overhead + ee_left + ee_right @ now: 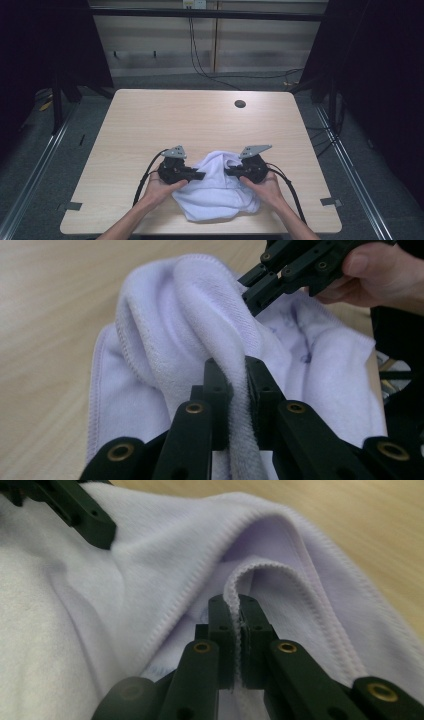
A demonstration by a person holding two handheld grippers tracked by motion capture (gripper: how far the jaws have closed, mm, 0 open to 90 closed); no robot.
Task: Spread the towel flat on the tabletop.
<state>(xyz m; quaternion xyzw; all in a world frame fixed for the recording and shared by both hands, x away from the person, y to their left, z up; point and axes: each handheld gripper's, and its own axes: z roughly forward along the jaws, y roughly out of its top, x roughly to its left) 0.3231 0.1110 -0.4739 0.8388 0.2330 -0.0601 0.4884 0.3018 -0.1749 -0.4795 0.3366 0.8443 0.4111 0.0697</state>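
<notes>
Cloth handling, near edge of the desk (150, 120). The white towel (217, 192) is lying in a loose, rumpled heap between your two hands, close to your side, most of its bulk resting on the wood.

Left gripper (199, 175): you are pinching a thick fold of the towel (165, 330). In the left gripper view the jaws are standing narrow, with plush pile bunched between them; a good wad, not a single layer.

Right gripper (229, 172): you are gripping the hemmed edge. In the right gripper view the jaws are nearly closed on a thin stitched border of the towel (150, 560), which is looping up and over from the jaw tips. Clean edge grip, by the look of it.

Both grippers are pointing inward, facing each other across the raised middle of the heap, just apart. Your right hand (385, 275) is showing behind its gripper in the left gripper view.

Judgement on step: you are taking hold, both grasps made, with the cloth not yet lifted or spread. Likely an opening-out or folding job, early on.

Next move calls for: drawing the grippers apart and up so the cloth is hanging or stretching flat. Watch the left grasp; a bunched fold may be holding several layers, which could keep the towel from opening evenly. Re-pinching nearer a hem may be needed.
</notes>
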